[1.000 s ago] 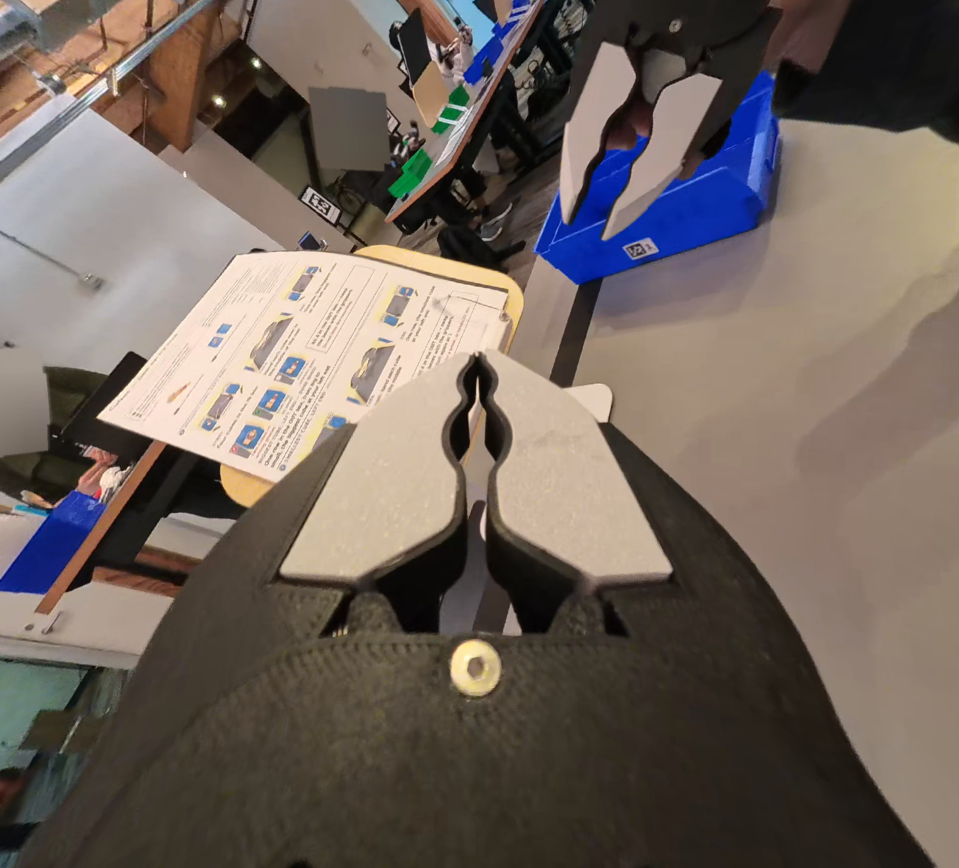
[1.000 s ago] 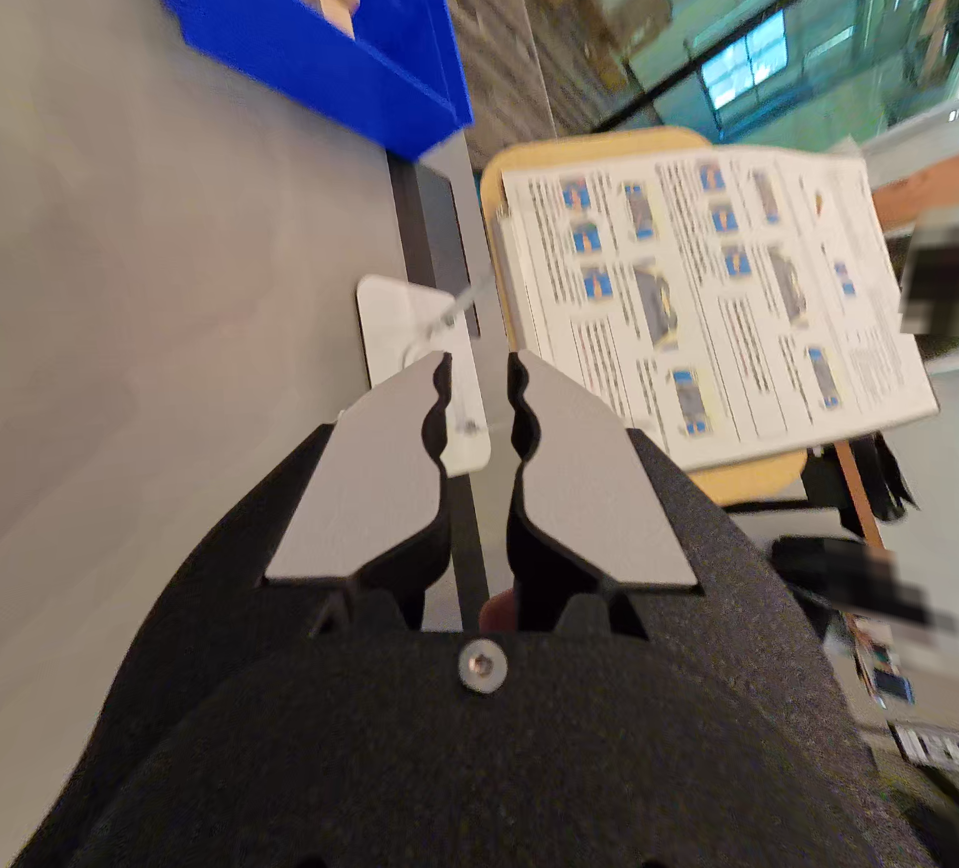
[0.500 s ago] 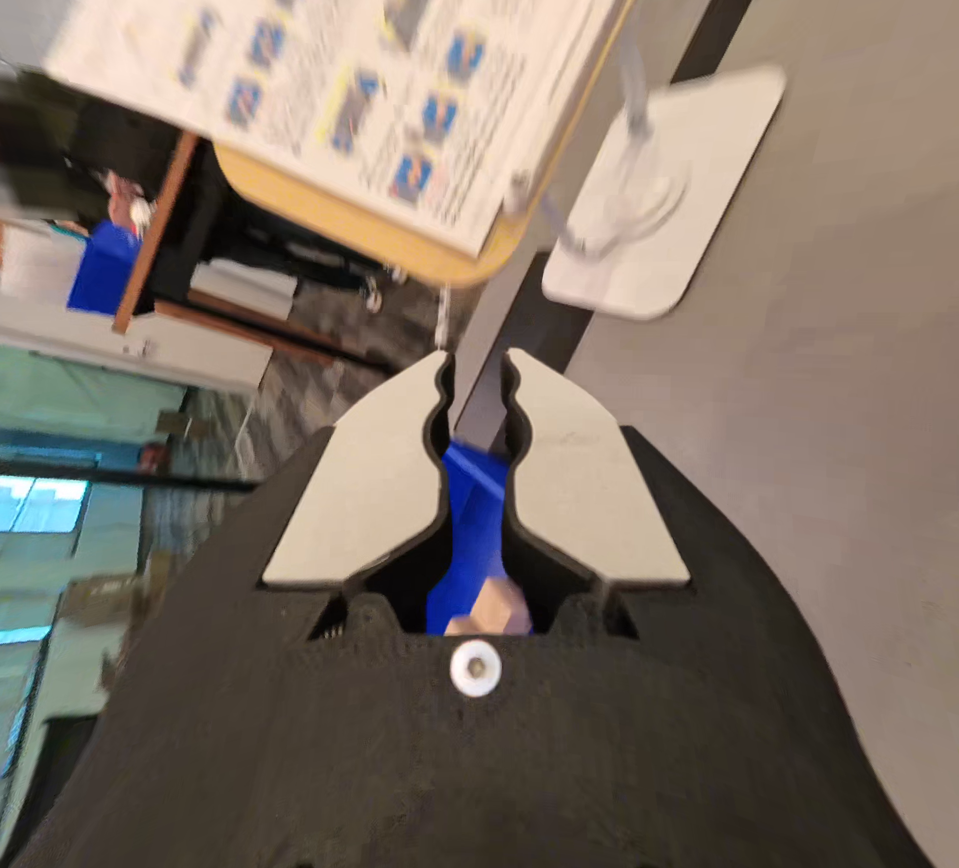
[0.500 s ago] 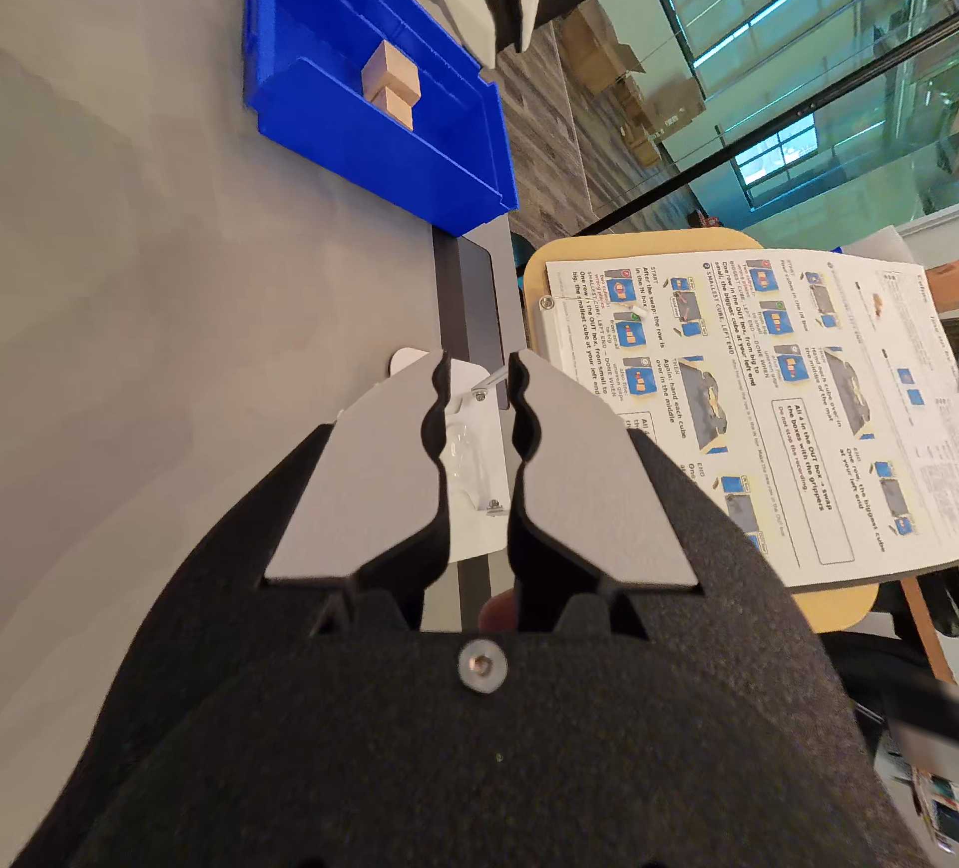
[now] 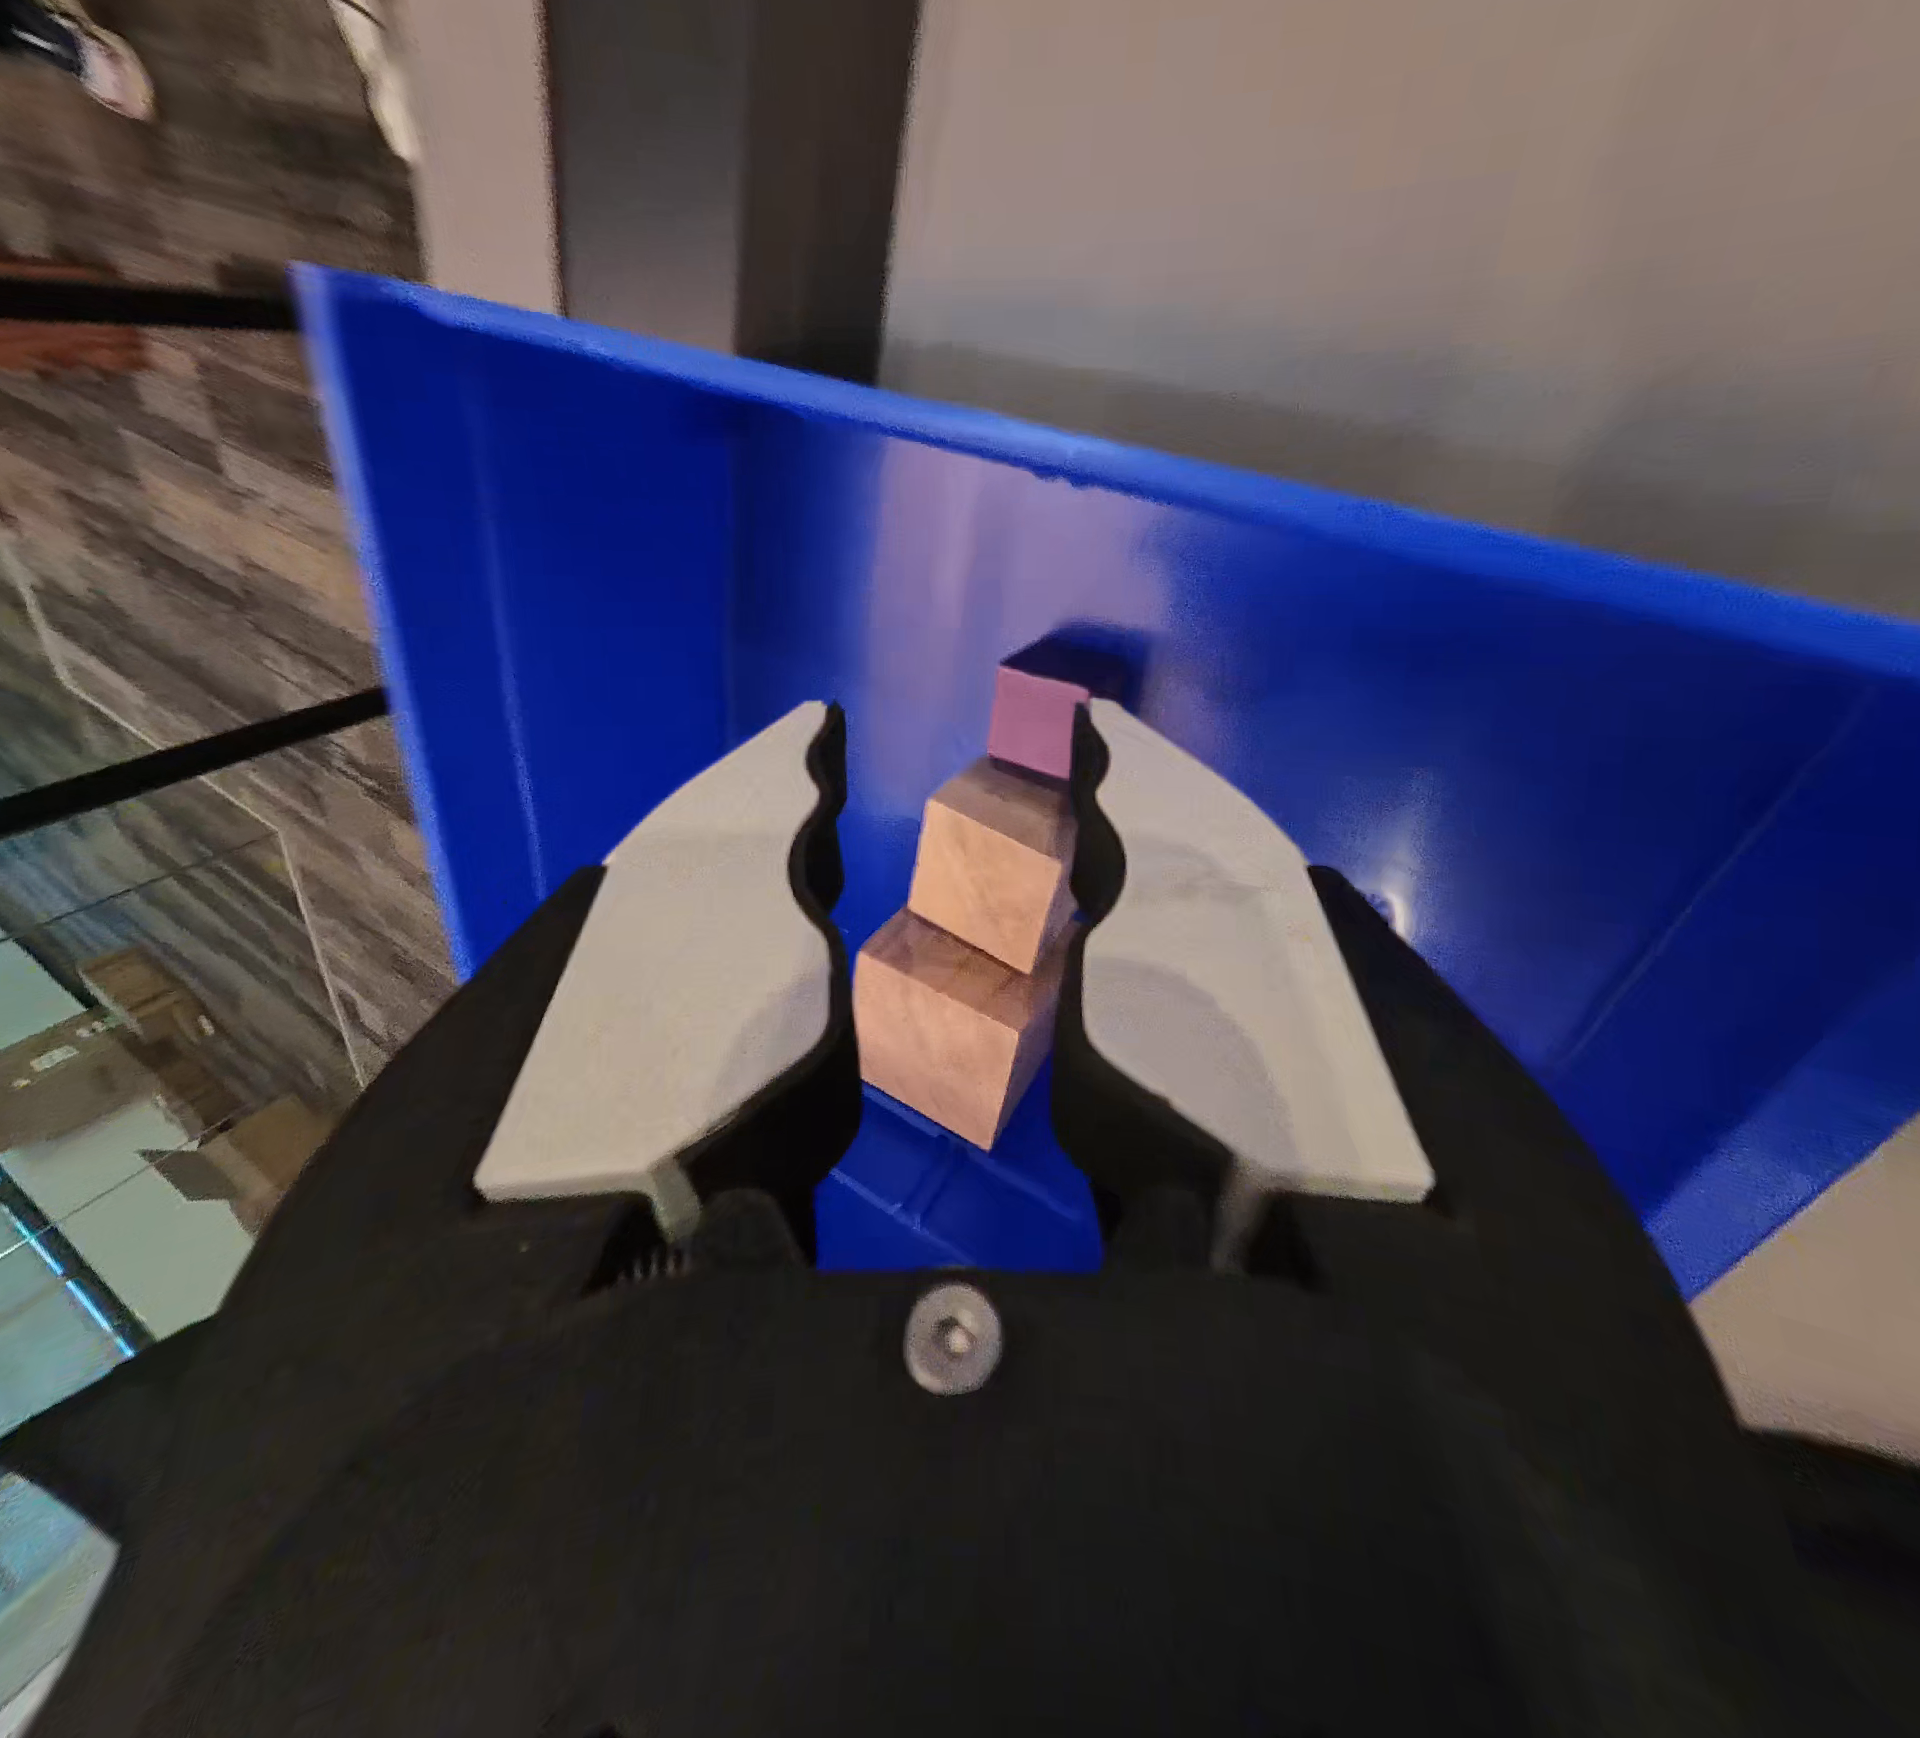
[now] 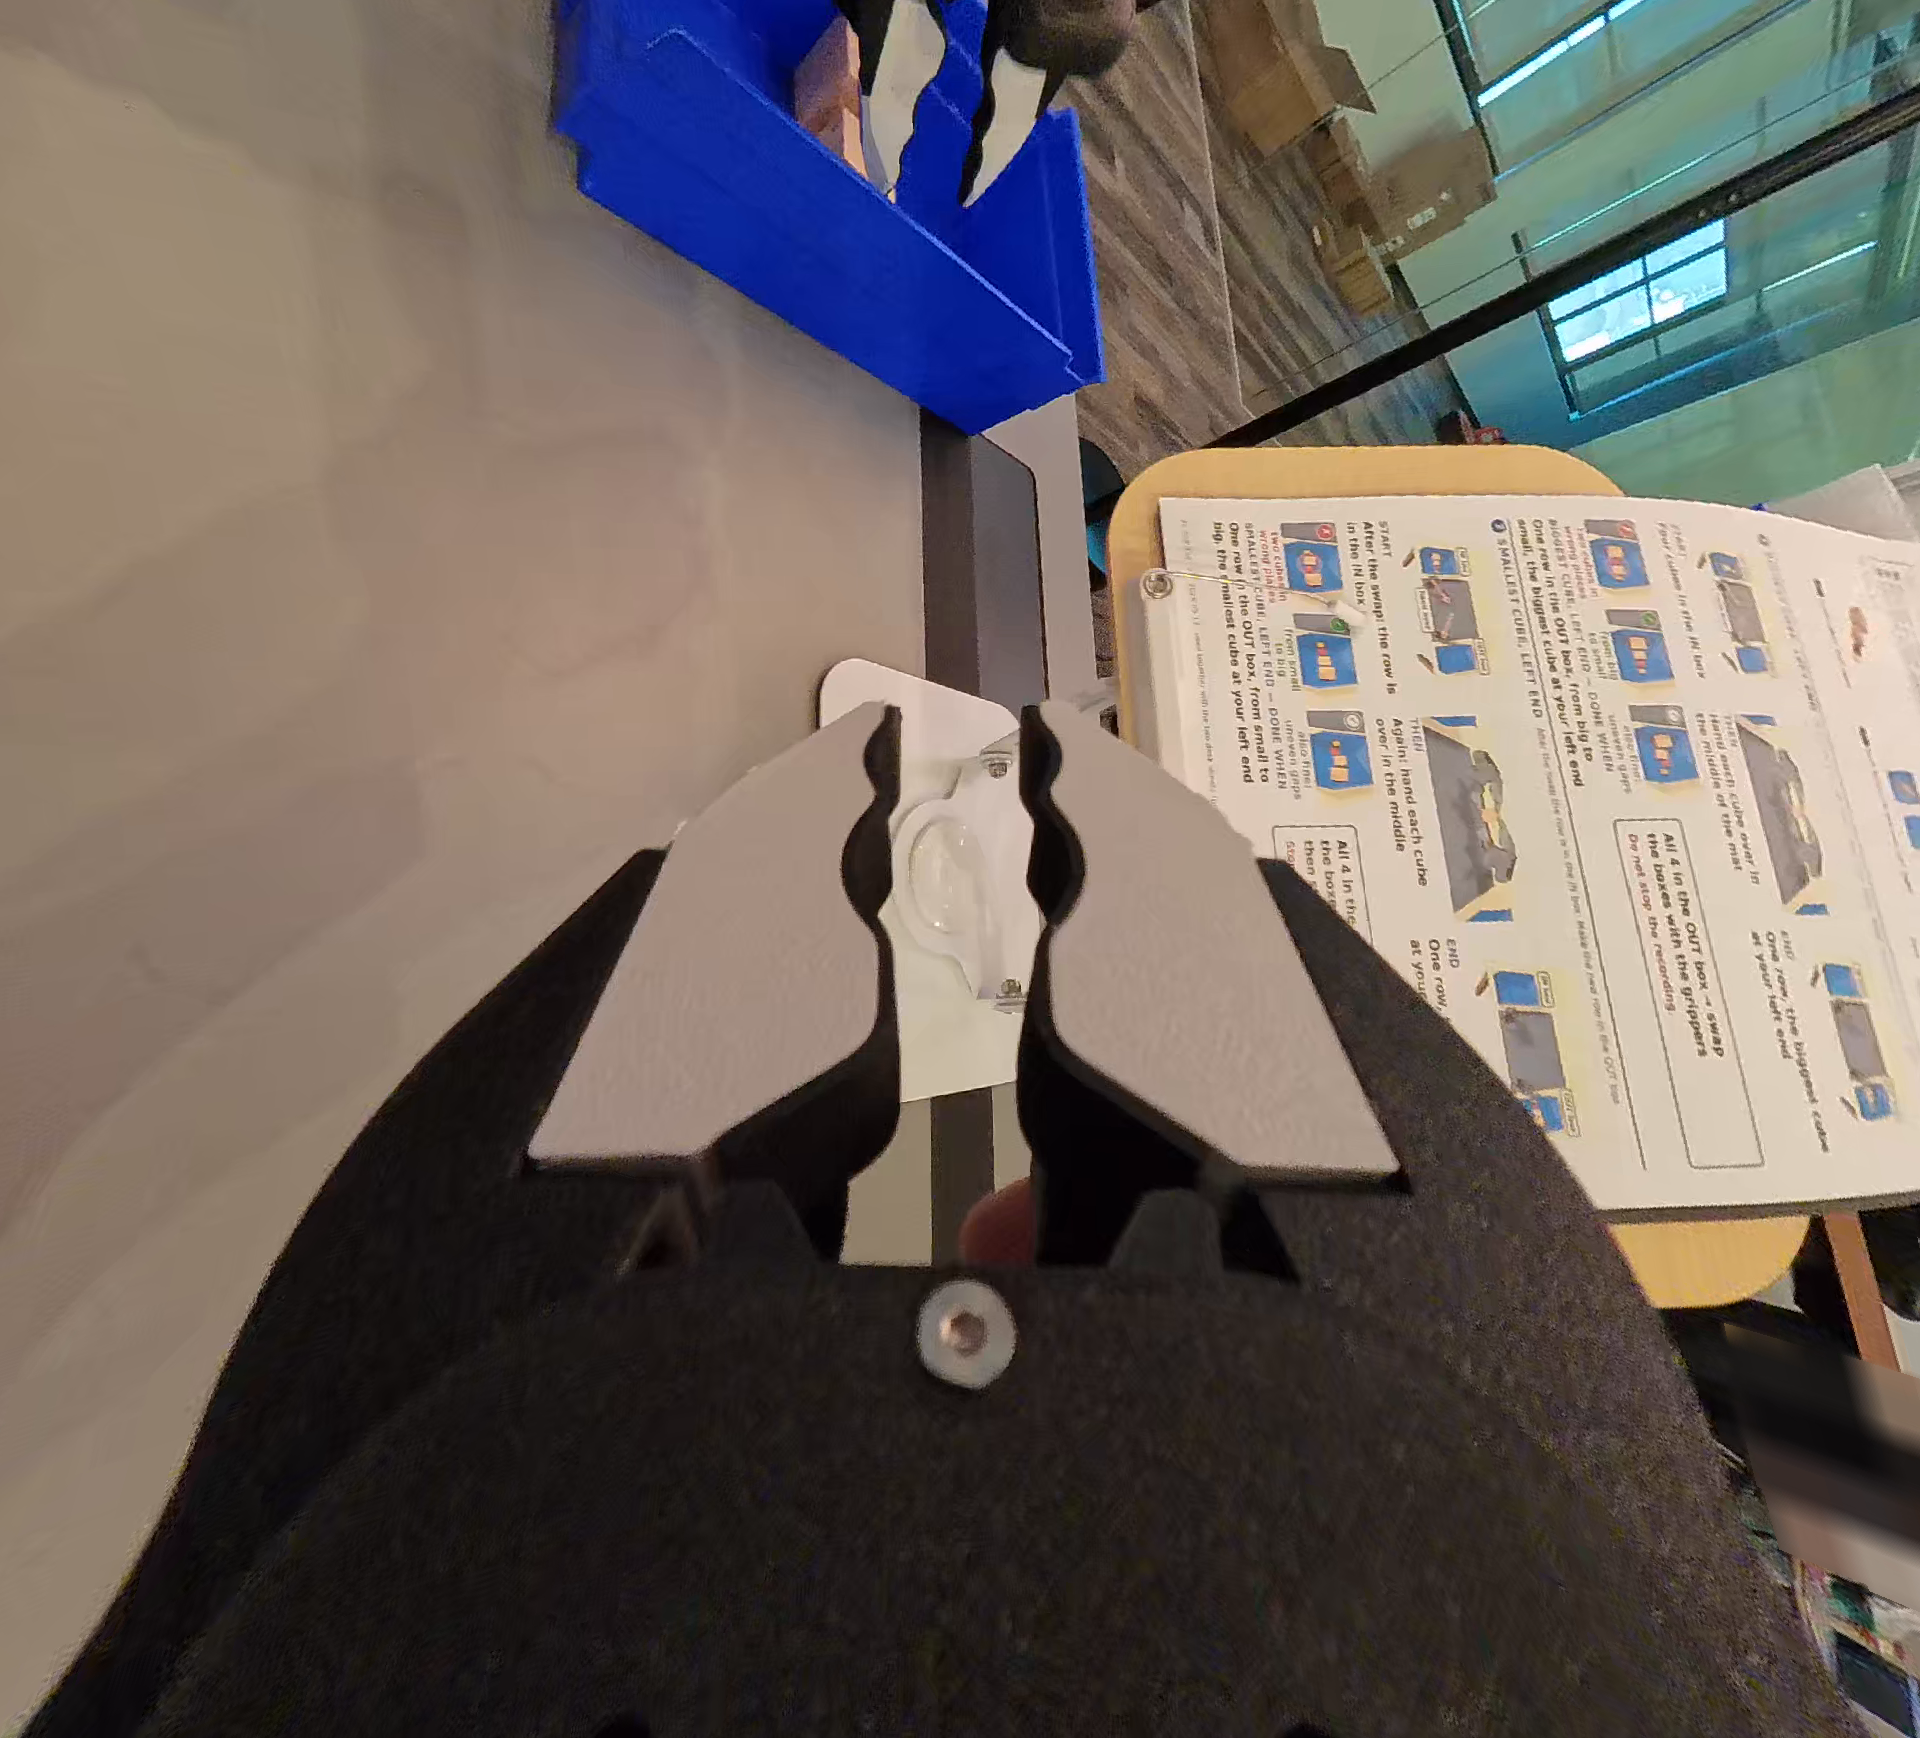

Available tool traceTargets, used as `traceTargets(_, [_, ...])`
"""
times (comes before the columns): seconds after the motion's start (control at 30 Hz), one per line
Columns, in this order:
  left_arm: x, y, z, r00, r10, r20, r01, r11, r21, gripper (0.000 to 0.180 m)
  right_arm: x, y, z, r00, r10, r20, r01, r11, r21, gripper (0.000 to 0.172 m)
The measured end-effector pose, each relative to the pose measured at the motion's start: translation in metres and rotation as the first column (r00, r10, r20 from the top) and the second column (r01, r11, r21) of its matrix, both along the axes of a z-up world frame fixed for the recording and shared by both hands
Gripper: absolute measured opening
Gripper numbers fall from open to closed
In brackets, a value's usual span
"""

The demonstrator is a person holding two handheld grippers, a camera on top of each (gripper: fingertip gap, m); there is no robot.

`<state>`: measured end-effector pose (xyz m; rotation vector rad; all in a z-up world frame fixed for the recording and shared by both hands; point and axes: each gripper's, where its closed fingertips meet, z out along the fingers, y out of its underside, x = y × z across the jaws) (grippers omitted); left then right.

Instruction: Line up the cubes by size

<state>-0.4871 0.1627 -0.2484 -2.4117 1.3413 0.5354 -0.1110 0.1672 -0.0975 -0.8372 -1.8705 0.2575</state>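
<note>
In the left wrist view, three cubes lie in a row inside a blue bin. A big wooden cube is nearest, then a medium wooden cube, then a small purple cube farthest. My left gripper is open above them; the cubes show in the gap between its fingers and neither pad presses on them. It also shows in the right wrist view, open over the bin. My right gripper is open with a narrow gap and empty, over a white stand base.
The bin sits at the far edge of the grey table. A printed instruction sheet on a wooden board stands past the table's edge. A dark strip runs along that edge. Floor and glass walls lie beyond. The left gripper's tips are roughly 40 centimetres from the right gripper's.
My left gripper swung away from the instruction sheet down over the blue bin, and its fingers went from shut to open. My right gripper stayed open in about the same place.
</note>
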Motion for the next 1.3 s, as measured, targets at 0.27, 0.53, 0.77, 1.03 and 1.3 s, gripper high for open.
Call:
traceTargets(0.27, [-0.013, -0.004, -0.044, 1.0, 0.005, 0.015, -0.002, 0.988, -0.155, 0.039, -0.005, -0.005, -0.008, 0.999, 0.023, 0.03, -0.023, 1.0, 0.003, 0.021])
traceTargets(0.53, [-0.026, -0.006, -0.063, 0.999, 0.02, -0.036, -0.028, 0.973, -0.23, 0.037, -0.006, -0.007, -0.011, 0.999, 0.033, 0.042, -0.033, 0.999, 0.002, 0.021])
traceTargets(0.77, [-0.023, -0.004, -0.063, 0.999, 0.035, 0.0, -0.034, 0.974, -0.222, 0.03, -0.007, -0.008, -0.011, 0.998, 0.038, 0.043, -0.039, 0.999, 0.002, 0.021])
traceTargets(1.03, [-0.015, 0.006, -0.025, 0.994, 0.058, 0.088, -0.056, 0.998, -0.023, 0.028, -0.009, -0.01, -0.004, 0.999, 0.046, 0.003, -0.046, 0.999, -0.01, 0.021])
traceTargets(1.3, [0.025, -0.004, 0.081, 0.968, -0.038, 0.247, -0.056, 0.931, 0.361, 0.028, -0.018, -0.021, 0.016, 0.987, 0.093, -0.129, -0.1, 0.994, -0.051, 0.023])
